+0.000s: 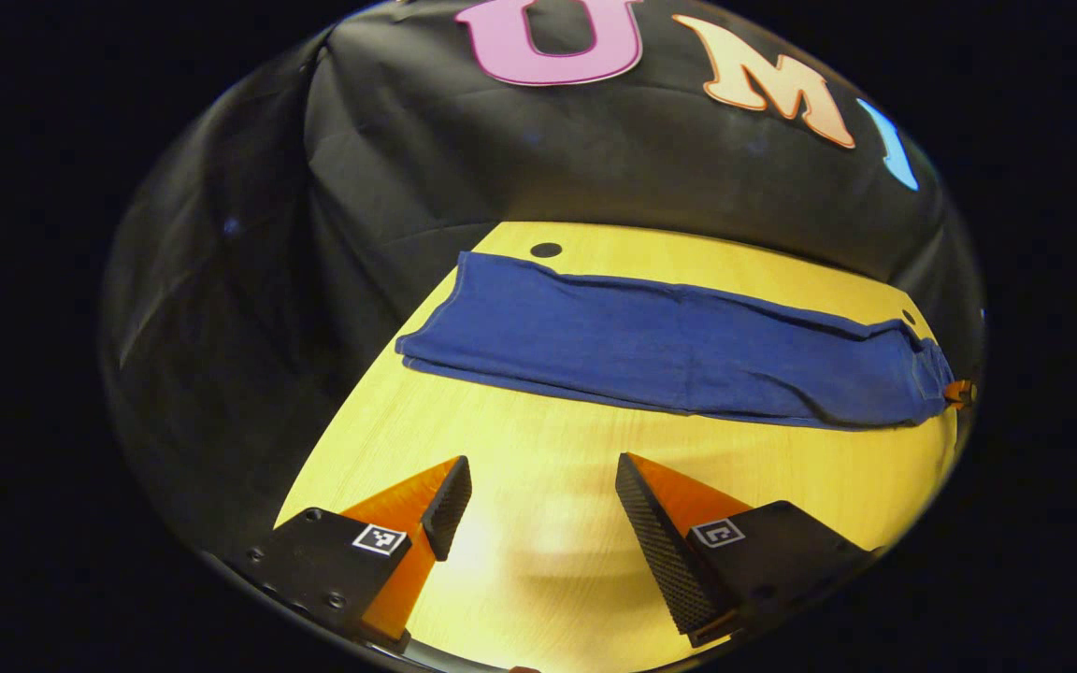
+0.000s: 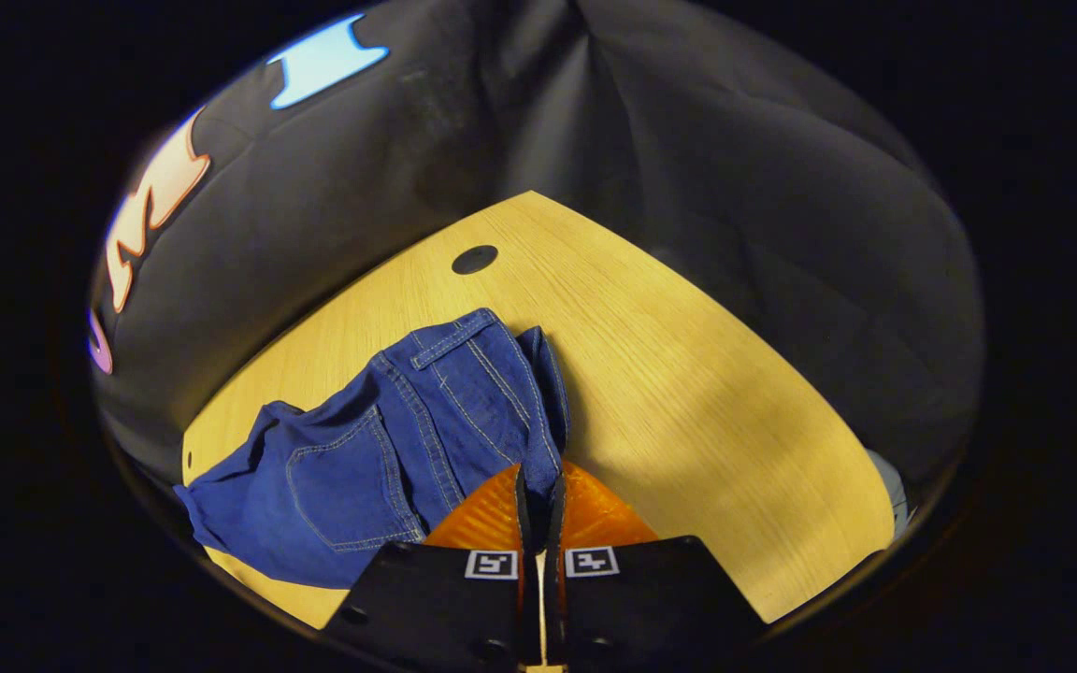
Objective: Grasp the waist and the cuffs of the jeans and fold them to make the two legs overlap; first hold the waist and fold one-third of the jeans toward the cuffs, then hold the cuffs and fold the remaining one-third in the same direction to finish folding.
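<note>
No readable text; the claw (image 1: 538, 509) tags seem mere square patterns.

A pale wooden table (image 1: 548, 449) fills the lower middle of both views, brightly lit, with a round dark hole (image 1: 546, 250) near its far edge. Black cloth wall (image 2: 688, 140) rises behind.

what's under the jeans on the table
The jeans lie flat, legs overlapped, on the wooden table, which shows bare all around them. A dark round hole sits just beyond. Whatever lies directly beneath the denim is covered. The right gripper pinches the waist edge.
</note>
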The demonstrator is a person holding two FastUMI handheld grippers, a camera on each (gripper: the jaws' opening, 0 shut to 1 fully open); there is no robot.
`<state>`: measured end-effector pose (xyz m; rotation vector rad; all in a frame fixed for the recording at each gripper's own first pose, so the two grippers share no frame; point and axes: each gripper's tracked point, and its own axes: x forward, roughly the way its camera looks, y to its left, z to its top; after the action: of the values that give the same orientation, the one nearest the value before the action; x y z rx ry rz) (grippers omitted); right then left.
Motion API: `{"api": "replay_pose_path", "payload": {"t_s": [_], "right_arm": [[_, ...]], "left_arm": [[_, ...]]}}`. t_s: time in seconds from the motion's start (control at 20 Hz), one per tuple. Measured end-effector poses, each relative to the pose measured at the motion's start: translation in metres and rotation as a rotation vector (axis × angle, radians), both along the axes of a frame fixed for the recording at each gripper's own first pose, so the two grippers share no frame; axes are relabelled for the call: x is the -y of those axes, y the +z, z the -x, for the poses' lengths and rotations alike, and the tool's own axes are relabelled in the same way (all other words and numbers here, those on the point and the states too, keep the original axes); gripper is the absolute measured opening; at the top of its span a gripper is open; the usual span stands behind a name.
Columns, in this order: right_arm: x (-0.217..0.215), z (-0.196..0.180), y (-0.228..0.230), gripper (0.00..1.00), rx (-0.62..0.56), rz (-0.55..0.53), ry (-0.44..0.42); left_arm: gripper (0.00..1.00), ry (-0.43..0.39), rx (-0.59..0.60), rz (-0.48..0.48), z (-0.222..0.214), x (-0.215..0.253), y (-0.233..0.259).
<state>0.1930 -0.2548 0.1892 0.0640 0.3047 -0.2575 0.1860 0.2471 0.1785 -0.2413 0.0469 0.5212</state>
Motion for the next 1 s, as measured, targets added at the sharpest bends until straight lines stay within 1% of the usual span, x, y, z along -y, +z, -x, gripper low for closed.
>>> {"api": "replay_pose_path", "payload": {"t_s": [0.05,0.25,0.45,0.5,0.6,0.7,0.8,0.9,1.0], "right_arm": [[-0.004,0.004,0.007,0.03,0.022,0.012,-0.003],[-0.026,0.028,0.041,0.03,0.109,0.060,0.001],[-0.062,0.066,0.068,0.02,0.201,0.142,0.014],[-0.072,0.077,0.074,0.02,0.226,0.154,0.027],[-0.082,0.097,0.083,0.03,0.252,0.170,0.037],[-0.091,0.107,0.087,0.02,0.276,0.189,0.072],[-0.097,0.118,0.088,0.03,0.293,0.206,0.123],[-0.098,0.127,0.084,0.03,0.289,0.225,0.196],[-0.101,0.127,0.085,0.02,0.278,0.250,0.274]], "left_arm": [[0.95,0.002,0.011,0.014,-0.001,-0.001,0.002],[0.94,0.007,0.073,0.072,-0.003,-0.004,0.013],[0.94,-0.015,0.111,0.114,0.004,0.002,0.034],[0.93,-0.024,0.119,0.120,0.007,0.001,0.039],[0.92,-0.043,0.116,0.133,0.006,0.006,0.038],[0.95,-0.063,0.099,0.121,0.005,0.010,0.038],[0.94,-0.096,0.087,0.099,0.005,0.013,0.037],[0.95,-0.129,0.069,0.094,0.005,0.017,0.034],[0.94,-0.165,0.065,0.100,0.007,0.021,0.033]]}}
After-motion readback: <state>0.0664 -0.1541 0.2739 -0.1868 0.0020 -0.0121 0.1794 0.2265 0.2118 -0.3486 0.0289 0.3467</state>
